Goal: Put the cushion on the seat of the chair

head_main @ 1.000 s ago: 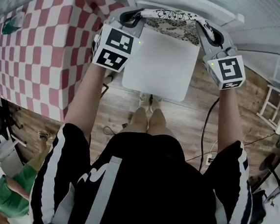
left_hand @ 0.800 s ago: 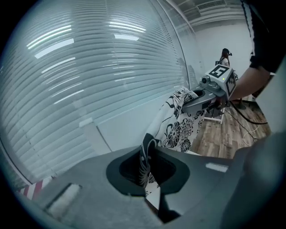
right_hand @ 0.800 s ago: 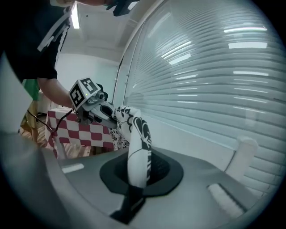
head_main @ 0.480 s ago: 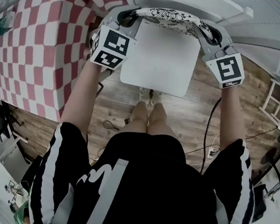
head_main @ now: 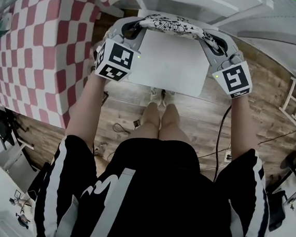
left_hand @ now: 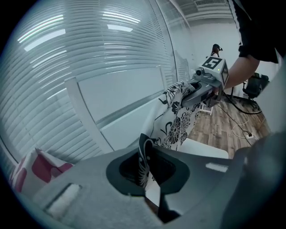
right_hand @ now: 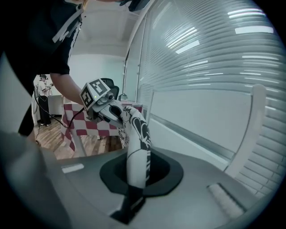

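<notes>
Checked table [head_main: 34,52]: red-and-white cloth, standing to the left of the chair.

Chair [head_main: 168,65]: white, with a square seat that is bare over most of its surface. The slatted back rises at the far edge.

Cushion [head_main: 170,25]: thin and white, with a black floral print. It is stretched sideways between the two grippers along the rear edge of the seat, close to the chair back. Its lower part hangs toward the seat. Contact with the seat cannot be confirmed.

Left gripper [head_main: 131,30]: jaws clamped on the cushion's left end; fabric is seen pinched between them.

Right gripper [head_main: 212,39]: jaws clamped on the cushion's right end, likewise pinching fabric.
</notes>
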Demonstrator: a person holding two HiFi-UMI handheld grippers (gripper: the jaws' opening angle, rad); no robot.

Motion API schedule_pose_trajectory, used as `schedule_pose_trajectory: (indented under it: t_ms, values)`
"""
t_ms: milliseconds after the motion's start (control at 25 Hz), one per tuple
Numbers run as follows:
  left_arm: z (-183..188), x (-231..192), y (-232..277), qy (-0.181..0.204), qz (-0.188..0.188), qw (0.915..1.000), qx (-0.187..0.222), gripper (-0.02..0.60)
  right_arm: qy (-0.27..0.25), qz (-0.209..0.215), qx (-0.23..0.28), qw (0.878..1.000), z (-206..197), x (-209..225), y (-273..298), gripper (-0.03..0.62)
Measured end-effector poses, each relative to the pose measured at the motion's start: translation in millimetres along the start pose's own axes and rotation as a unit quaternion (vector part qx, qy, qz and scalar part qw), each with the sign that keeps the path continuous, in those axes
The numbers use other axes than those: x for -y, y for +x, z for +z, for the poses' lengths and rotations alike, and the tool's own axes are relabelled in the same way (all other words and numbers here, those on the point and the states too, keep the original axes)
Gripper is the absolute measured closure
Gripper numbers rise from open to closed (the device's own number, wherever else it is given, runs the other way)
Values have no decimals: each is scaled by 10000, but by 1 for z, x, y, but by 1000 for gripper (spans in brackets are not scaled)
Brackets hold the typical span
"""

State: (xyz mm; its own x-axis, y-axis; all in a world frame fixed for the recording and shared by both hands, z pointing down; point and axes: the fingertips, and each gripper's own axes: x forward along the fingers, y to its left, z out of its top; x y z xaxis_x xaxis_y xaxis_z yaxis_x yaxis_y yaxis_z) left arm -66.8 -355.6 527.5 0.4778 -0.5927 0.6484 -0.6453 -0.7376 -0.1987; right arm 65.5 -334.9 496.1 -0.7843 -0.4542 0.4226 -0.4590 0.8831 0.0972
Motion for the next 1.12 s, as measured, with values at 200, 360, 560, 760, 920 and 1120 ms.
schedule_pose_trajectory:
  t_ms: [200,360,560,760,920,1120]
  values:
    - [-22,13,4,11,62,9998,-174,566,108,15,-114,9999,-17,-18,2,585]
    - [-37,24,8,-38,68,9996,-264,567,192,-16,-190,9996,-30,-29,4,585]
    - [-54,40,10,-75,-39,9994,-330,567,328,39,-268,9991,-46,-43,3,585]
    - [-70,52,11,118,-127,9988,-454,566,394,83,-383,9985,-62,-57,4,585]
    - [-83,61,11,151,-193,9984,-501,566,414,154,-412,9982,-71,-68,6,585]
    - [-98,70,10,249,-219,9976,-603,566,425,237,-467,9977,-80,-82,7,585]
